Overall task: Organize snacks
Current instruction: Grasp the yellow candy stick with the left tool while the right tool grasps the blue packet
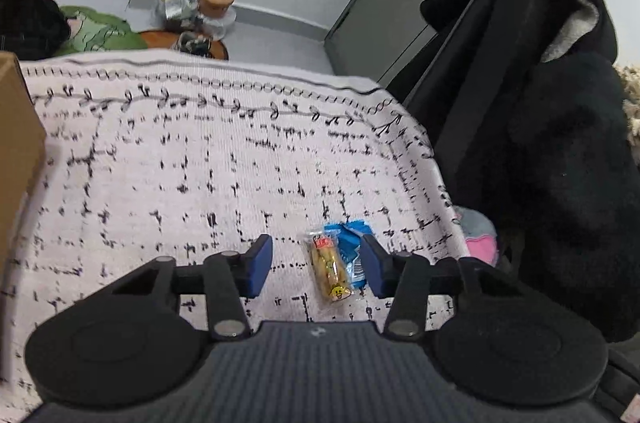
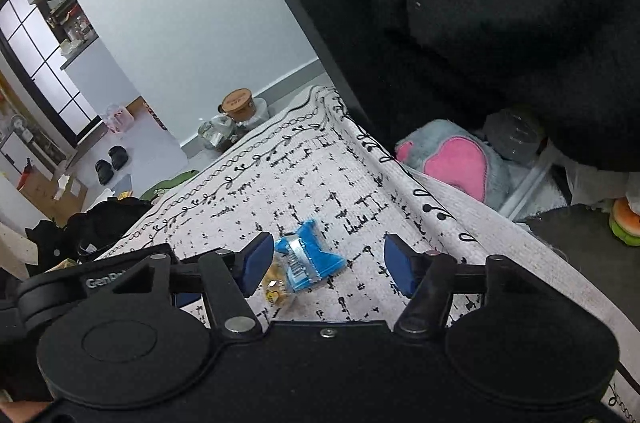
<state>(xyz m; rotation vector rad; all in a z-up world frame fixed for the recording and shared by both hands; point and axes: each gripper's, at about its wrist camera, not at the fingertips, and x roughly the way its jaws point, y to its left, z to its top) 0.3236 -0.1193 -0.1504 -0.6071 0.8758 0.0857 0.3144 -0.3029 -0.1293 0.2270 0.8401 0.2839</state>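
2 snack packets [image 1: 338, 265] between open tongs [image 1: 318, 265]

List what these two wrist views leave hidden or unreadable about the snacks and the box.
- Yellow snack packet: in the right wrist view, mostly covered by the blue snack packet and the right gripper's left finger.
- Blue snack packet: in the left wrist view, partly behind the yellow packet and the left gripper's finger; print too small.
- Cardboard box: cut off by the left edge, contents unseen.

two snack packets [image 1: 338, 269] touching side by side on cloth [image 1: 200, 163] — box [image 1: 16, 127] at left edge
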